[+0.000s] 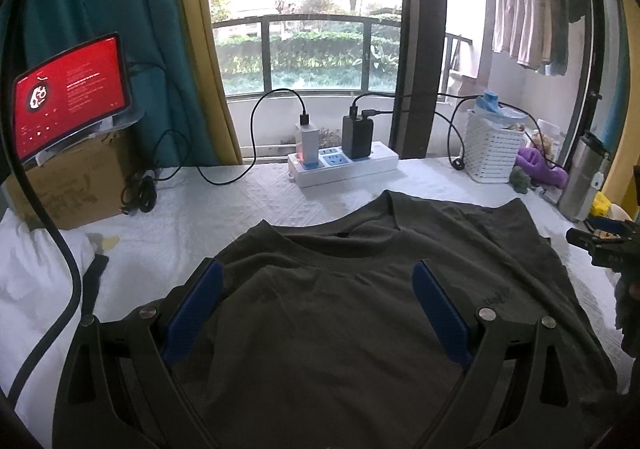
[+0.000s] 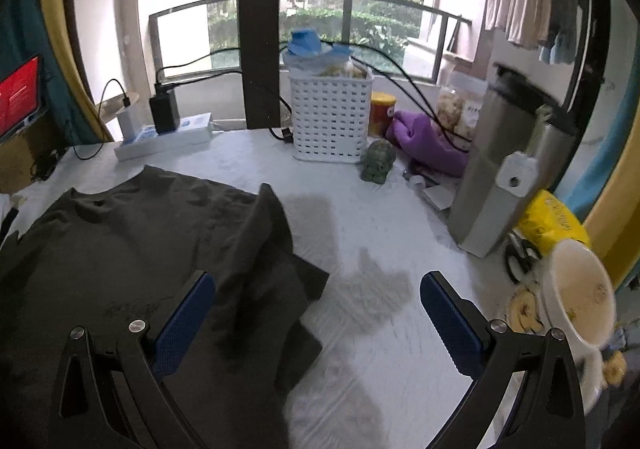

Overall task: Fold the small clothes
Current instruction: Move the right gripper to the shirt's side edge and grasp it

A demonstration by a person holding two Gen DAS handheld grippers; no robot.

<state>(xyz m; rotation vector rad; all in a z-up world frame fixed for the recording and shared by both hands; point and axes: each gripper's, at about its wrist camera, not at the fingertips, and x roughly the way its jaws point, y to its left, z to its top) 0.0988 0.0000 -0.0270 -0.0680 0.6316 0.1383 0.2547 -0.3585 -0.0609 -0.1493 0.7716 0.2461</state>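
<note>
A dark olive T-shirt [image 1: 360, 313] lies spread on the white-covered table, collar toward the window. My left gripper [image 1: 318, 275] is open, its blue-padded fingers standing wide over the shirt's chest just below the collar. In the right wrist view the shirt [image 2: 140, 245] fills the left side, with its right sleeve [image 2: 280, 269] rumpled and partly folded. My right gripper [image 2: 318, 287] is open and empty over the shirt's right edge, left finger above the cloth, right finger above bare tablecloth [image 2: 380, 249]. The right gripper's body shows at the right edge of the left wrist view [image 1: 608, 249].
A power strip with chargers [image 1: 344, 161] and cables sits behind the shirt. A white basket [image 2: 330, 117], a steel flask [image 2: 508, 173], a purple cloth [image 2: 424, 137], a yellow bag [image 2: 552, 221] and a white cup [image 2: 576, 297] crowd the right. A red-screen tablet [image 1: 72, 93] on a cardboard box stands left.
</note>
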